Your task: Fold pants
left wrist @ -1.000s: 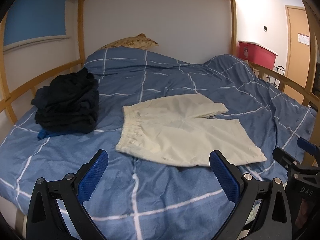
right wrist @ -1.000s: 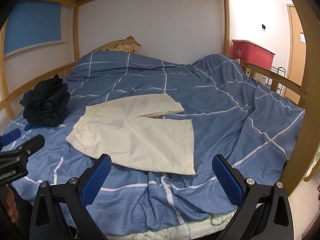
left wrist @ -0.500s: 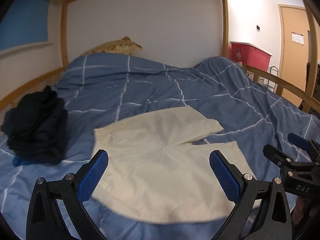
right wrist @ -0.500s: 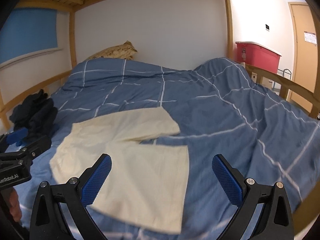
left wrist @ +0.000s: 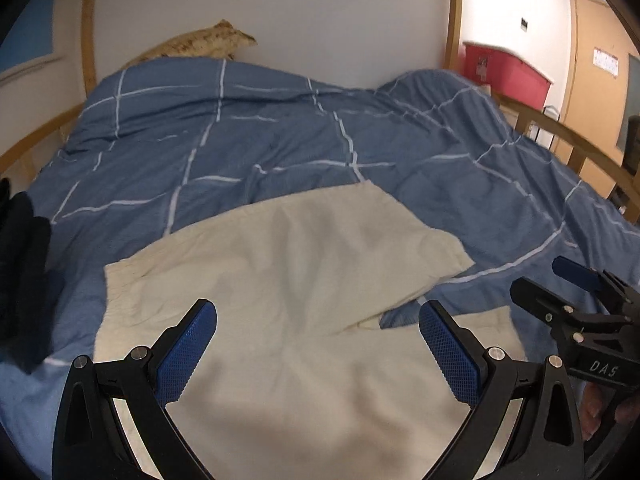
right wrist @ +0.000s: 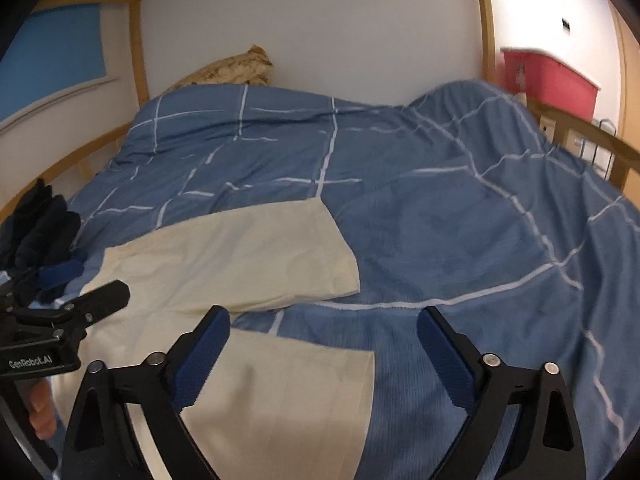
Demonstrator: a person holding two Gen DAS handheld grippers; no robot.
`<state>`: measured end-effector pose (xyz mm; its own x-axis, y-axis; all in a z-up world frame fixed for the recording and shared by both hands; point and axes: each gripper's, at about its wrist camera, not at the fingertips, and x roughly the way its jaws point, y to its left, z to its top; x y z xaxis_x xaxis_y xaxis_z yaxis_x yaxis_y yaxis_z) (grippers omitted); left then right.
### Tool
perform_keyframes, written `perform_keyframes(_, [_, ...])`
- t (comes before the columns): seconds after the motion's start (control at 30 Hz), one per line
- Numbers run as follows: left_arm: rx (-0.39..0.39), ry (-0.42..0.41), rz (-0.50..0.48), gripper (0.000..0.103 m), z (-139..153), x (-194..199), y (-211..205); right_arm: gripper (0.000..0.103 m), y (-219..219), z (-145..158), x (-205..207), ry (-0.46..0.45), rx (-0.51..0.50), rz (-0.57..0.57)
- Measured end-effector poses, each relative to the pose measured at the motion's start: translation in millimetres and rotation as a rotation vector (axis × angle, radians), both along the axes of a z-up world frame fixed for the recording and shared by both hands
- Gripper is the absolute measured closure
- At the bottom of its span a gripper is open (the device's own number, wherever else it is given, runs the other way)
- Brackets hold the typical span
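Cream shorts (left wrist: pixel 288 280) lie flat on the blue checked duvet (left wrist: pixel 280 140), waistband to the left, two legs spread to the right. My left gripper (left wrist: pixel 318 354) is open and empty, hovering over the near leg by the crotch. My right gripper (right wrist: pixel 322 356) is open and empty, over the hem end of the near leg (right wrist: pixel 280 392); its left fingertip (right wrist: pixel 208 344) is over the cloth. The far leg (right wrist: pixel 240 256) lies beyond. Each gripper shows in the other's view, the right one in the left wrist view (left wrist: pixel 580 312) and the left one in the right wrist view (right wrist: pixel 64 304).
A pile of dark folded clothes (left wrist: pixel 20 276) sits at the left edge of the bed. A patterned pillow (left wrist: pixel 204 42) lies at the head. Wooden bunk rails (left wrist: pixel 560 136) run along the right side, with a red bin (left wrist: pixel 504 72) behind.
Both grippers have moved forward and down toward the shorts, which now fill the lower part of both views. Both stay open. The shorts have not moved.
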<state>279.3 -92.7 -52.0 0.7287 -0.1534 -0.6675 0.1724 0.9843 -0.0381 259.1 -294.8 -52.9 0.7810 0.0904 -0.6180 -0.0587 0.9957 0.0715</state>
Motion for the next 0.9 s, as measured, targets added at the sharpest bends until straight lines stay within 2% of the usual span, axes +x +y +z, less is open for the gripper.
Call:
perform_keyframes(0.13, [0.053,0.025,-0.017,0.0,-14,25,-13,0.016,-12,-17,30,0.051,0.066,0.022])
perform_keyframes(0.3, [0.077,0.076,-0.03,0.0,-30,47,-23,0.03,-27,-43,70,0.144,0.18,0.031])
perform_keyframes(0.5, [0.078,0.107,-0.023,0.0,-41,57,-26,0.05,-37,-73,104,0.271,0.329,0.028])
perform_keyframes(0.57, [0.084,0.108,-0.026,0.0,-42,57,-29,0.066,-40,-79,110,0.29,0.38,0.035])
perform_keyframes(0.67, [0.088,0.105,-0.034,0.0,-42,58,-33,0.087,-39,-81,112,0.287,0.381,0.043])
perform_keyframes(0.8, [0.089,0.097,-0.037,0.0,-41,59,-35,0.096,-38,-78,112,0.269,0.366,0.054])
perform_keyframes(0.9, [0.086,0.104,-0.028,0.0,-41,61,-35,0.098,-36,-69,108,0.239,0.252,-0.002])
